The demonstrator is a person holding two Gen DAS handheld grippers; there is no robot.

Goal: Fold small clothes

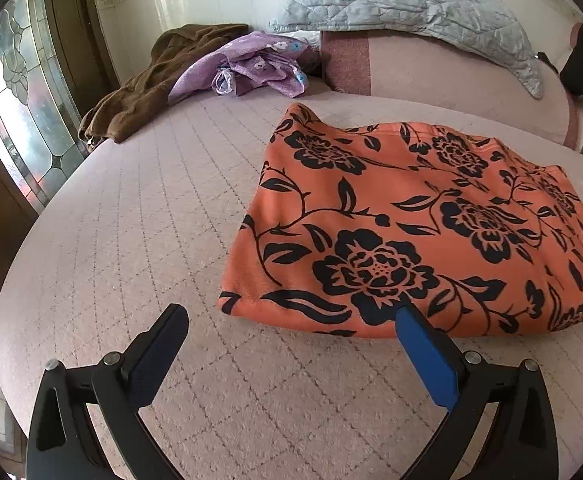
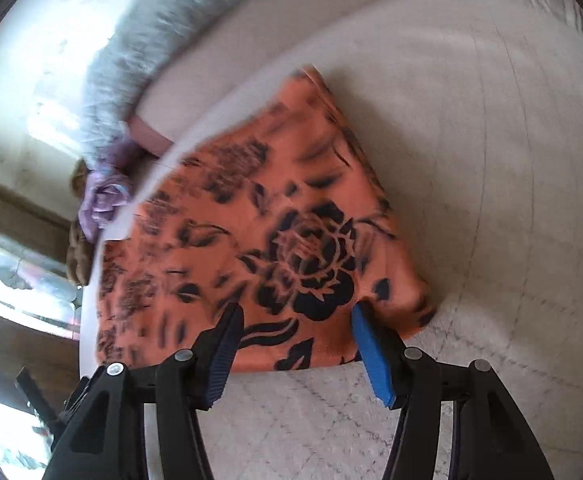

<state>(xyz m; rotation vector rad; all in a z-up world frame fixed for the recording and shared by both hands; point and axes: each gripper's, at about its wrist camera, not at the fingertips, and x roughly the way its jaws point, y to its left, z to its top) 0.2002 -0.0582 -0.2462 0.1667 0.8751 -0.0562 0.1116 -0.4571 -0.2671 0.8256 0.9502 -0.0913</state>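
Jaws of both grippers gape empty at the near edge of the orange floral garment (image 1: 411, 216), which apparently lies lengthwise left-to-right.

A pale quilted bedspread (image 1: 139, 240) covers the bed; at its far end sits a long bolster (image 1: 431, 68), topped by a grey quilted pillow (image 1: 391, 0).

place: home bedroom | evidence: quilted bed (image 1: 171, 208), pillow (image 1: 403, 8), stained-glass door (image 1: 19, 92)

Left gripper (image 1: 293, 314), right gripper (image 2: 297, 312): black frames, blue pads, silver screws.
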